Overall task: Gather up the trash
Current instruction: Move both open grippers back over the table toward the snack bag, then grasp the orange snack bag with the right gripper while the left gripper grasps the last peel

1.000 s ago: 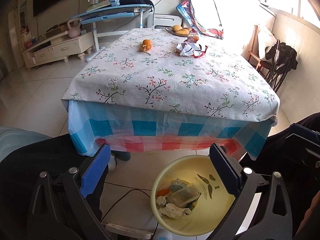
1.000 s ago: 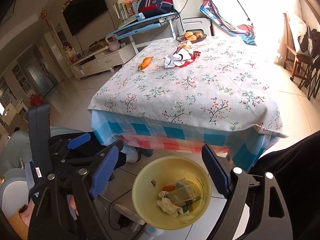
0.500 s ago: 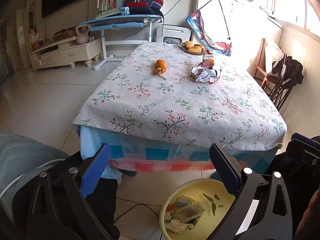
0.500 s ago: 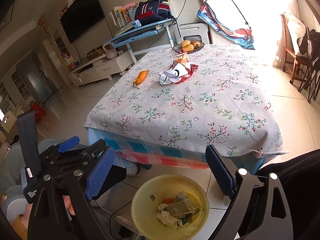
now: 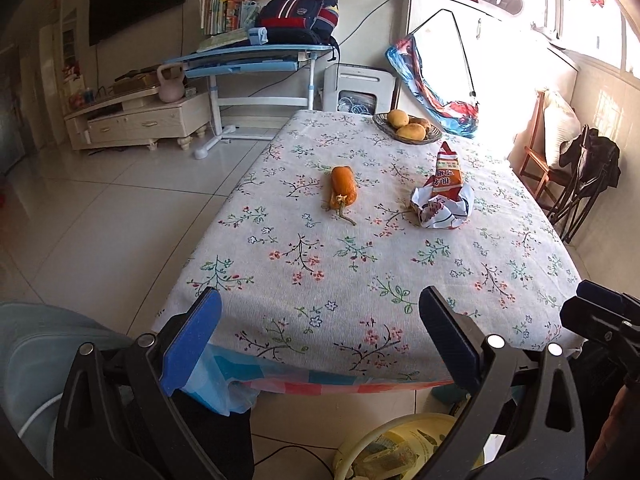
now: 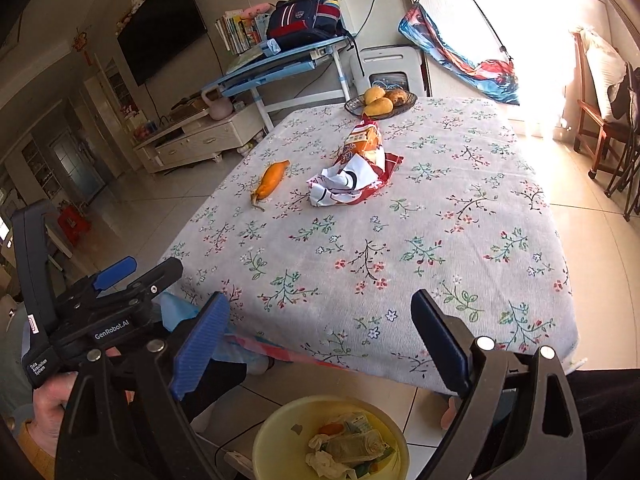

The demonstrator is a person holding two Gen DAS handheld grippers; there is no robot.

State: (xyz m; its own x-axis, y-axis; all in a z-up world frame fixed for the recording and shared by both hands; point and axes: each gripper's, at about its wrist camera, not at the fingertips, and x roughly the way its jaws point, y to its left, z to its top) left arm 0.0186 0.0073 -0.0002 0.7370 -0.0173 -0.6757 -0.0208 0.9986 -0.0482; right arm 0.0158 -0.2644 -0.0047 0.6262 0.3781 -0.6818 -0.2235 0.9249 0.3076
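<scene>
An orange pepper with a dry stem (image 5: 343, 188) (image 6: 270, 182) lies mid-table on the floral cloth. To its right sit a crumpled red-and-white wrapper (image 5: 442, 207) (image 6: 349, 181) and an upright orange snack bag (image 5: 447, 172) (image 6: 365, 138). A yellow bin (image 6: 332, 438) (image 5: 400, 450) holding wrappers and tissue stands on the floor below the table's near edge. My left gripper (image 5: 320, 334) is open and empty over the near edge. My right gripper (image 6: 320, 338) is open and empty too. The left gripper's body (image 6: 100, 312) shows at the left of the right wrist view.
A dish of yellow fruit (image 5: 407, 128) (image 6: 382, 101) sits at the table's far end. The table (image 5: 360, 280) is draped in floral cloth. A blue desk with a backpack (image 5: 296, 20), a TV cabinet (image 5: 136, 120) and chairs (image 5: 576, 176) ring the room.
Both grippers have risen and moved toward the table, so the bin slid down to the bottom of each view and the tabletop trash looms larger. Both stay open.
</scene>
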